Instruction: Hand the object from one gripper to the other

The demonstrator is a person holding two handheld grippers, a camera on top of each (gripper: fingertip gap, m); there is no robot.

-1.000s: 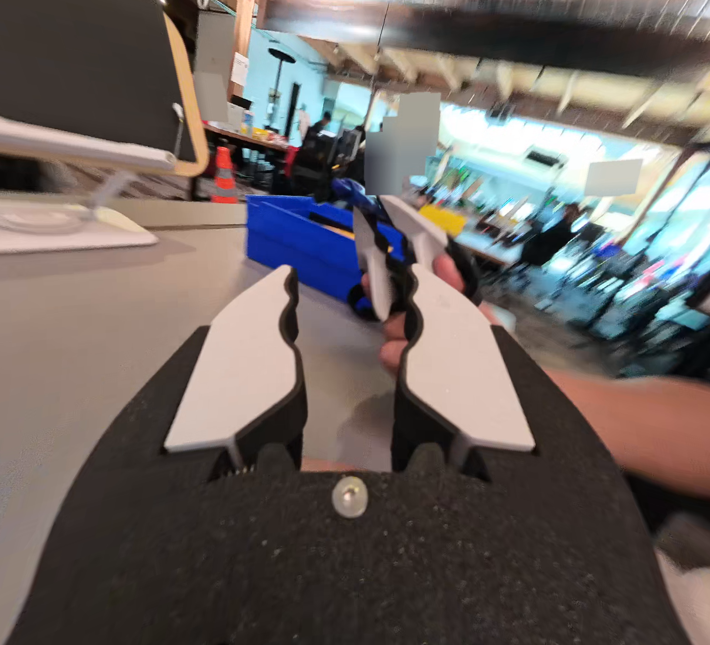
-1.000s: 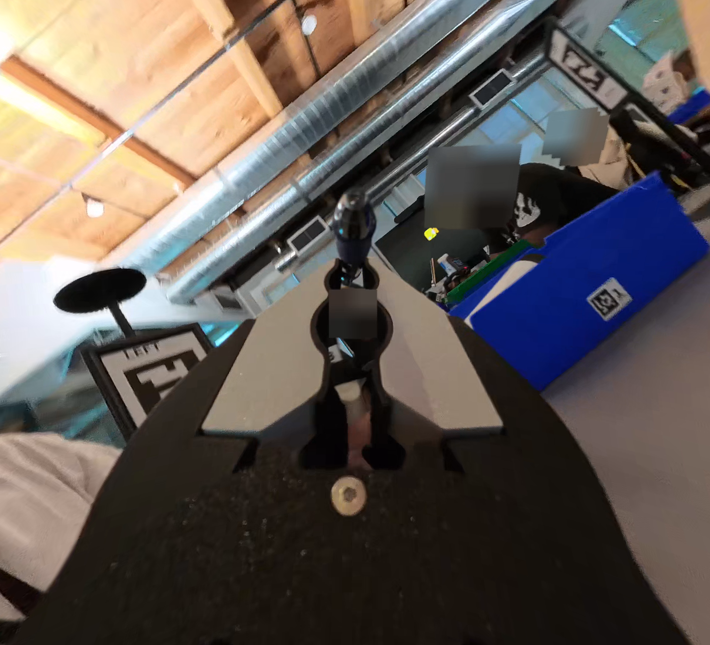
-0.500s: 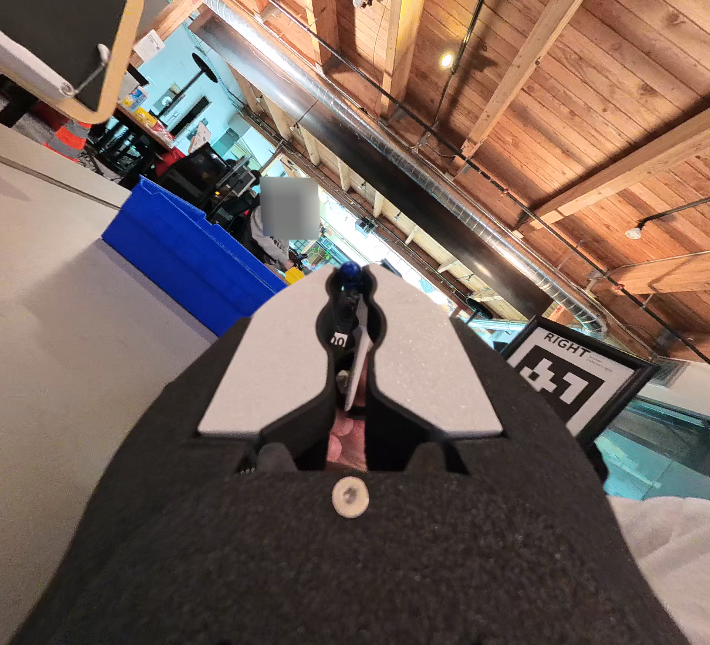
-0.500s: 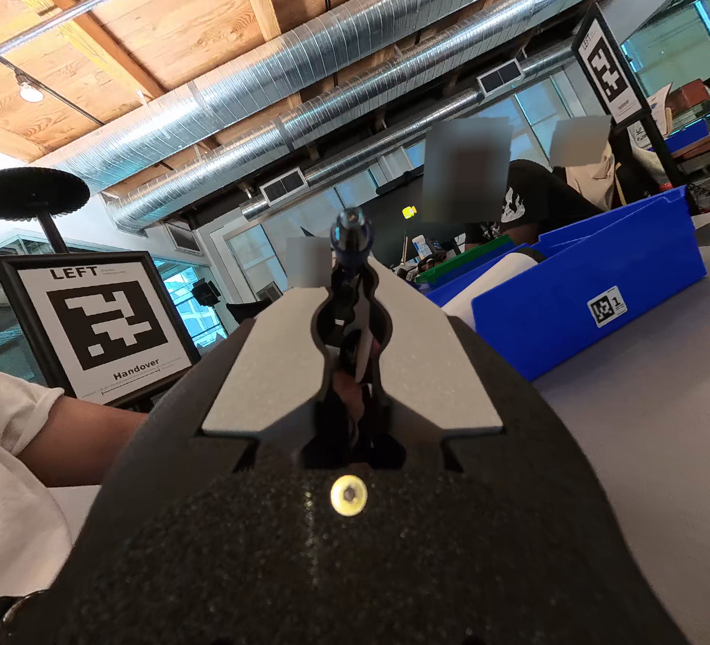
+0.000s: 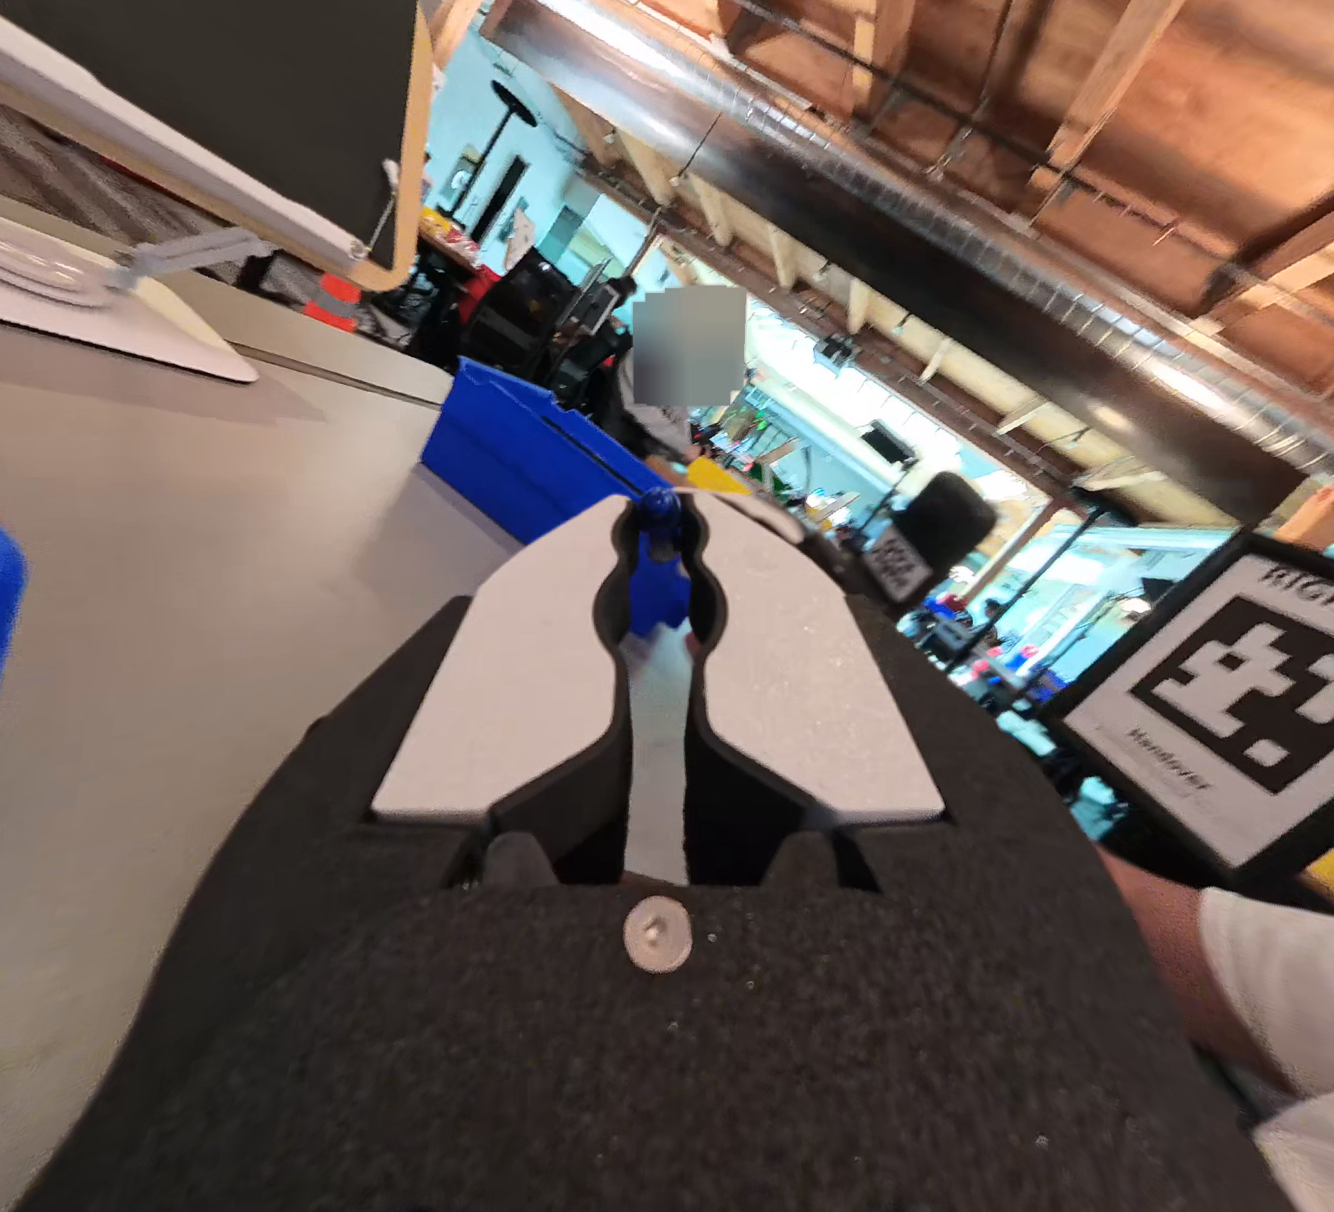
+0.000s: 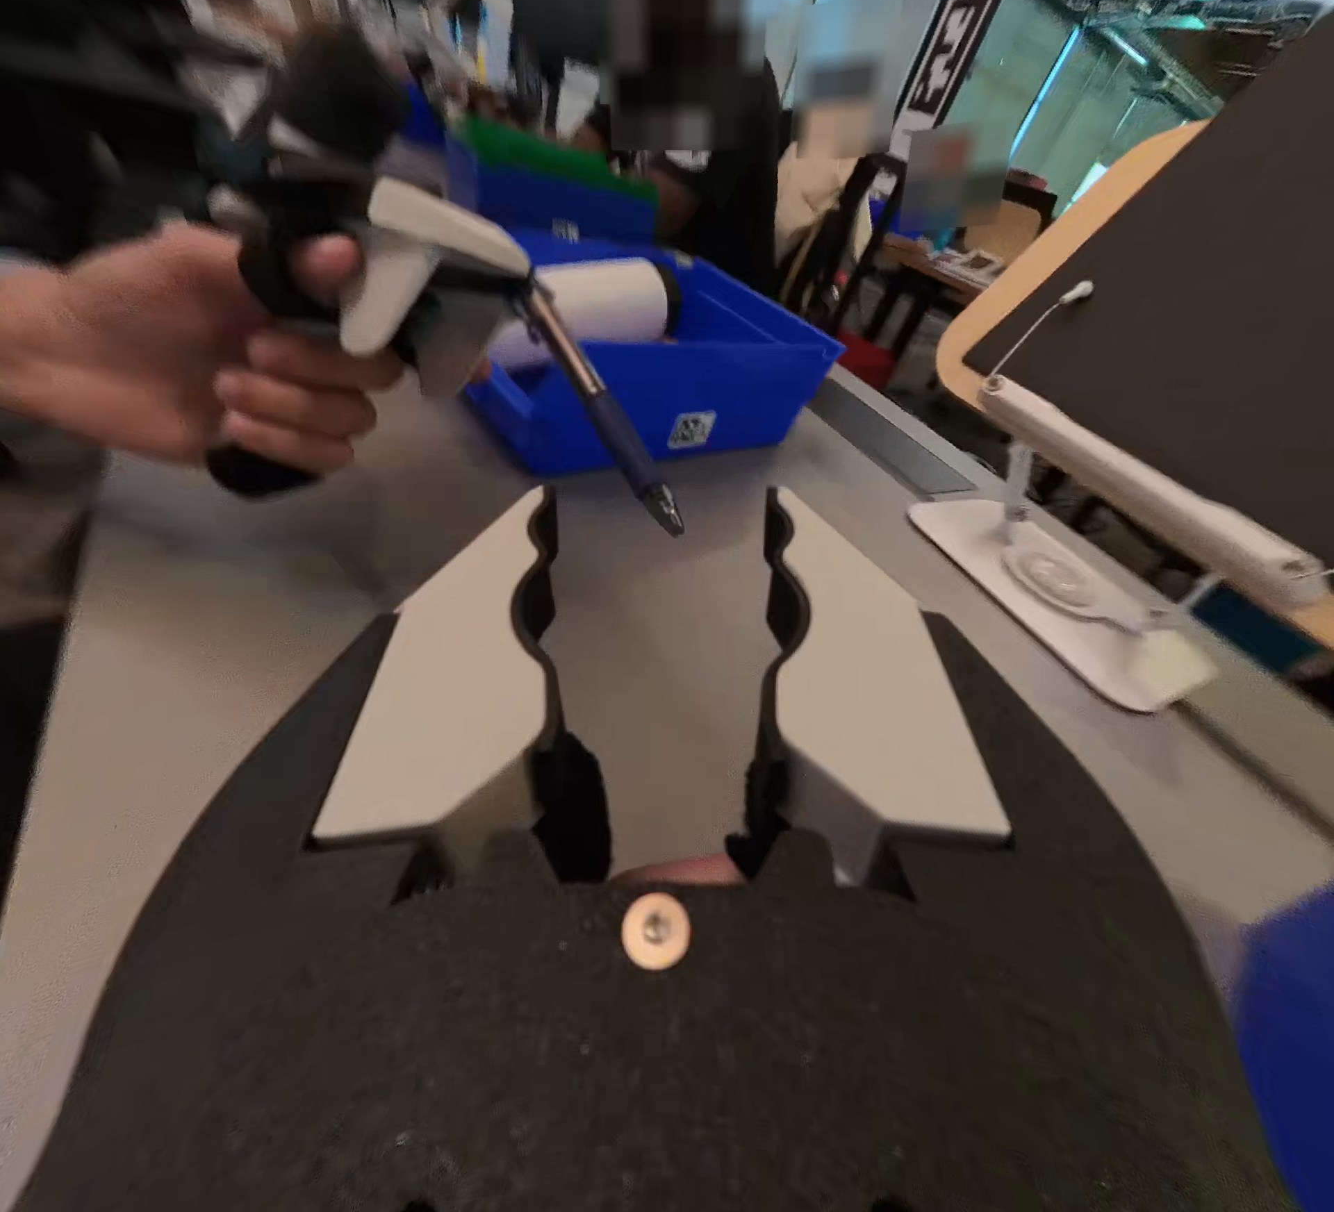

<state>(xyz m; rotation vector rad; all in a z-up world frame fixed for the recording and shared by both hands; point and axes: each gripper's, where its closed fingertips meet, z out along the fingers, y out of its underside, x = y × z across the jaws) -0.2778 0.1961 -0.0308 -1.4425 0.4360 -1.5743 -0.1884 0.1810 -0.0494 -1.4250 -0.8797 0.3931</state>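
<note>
The left gripper [image 5: 660,517] pinches the pen [image 6: 603,401], a light, stiff, slick barrel likely best taken at its rubber grip, while the right gripper [image 6: 660,506] gapes wide, empty.

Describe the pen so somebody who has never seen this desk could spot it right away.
Start at the grey table with the blue bin at its far side. In front of that bin a hand holds the left tool, shut on the pen. It is the only thin rod here: silver barrel, dark blue grip, black tip slanting down towards the open right tool.
</note>
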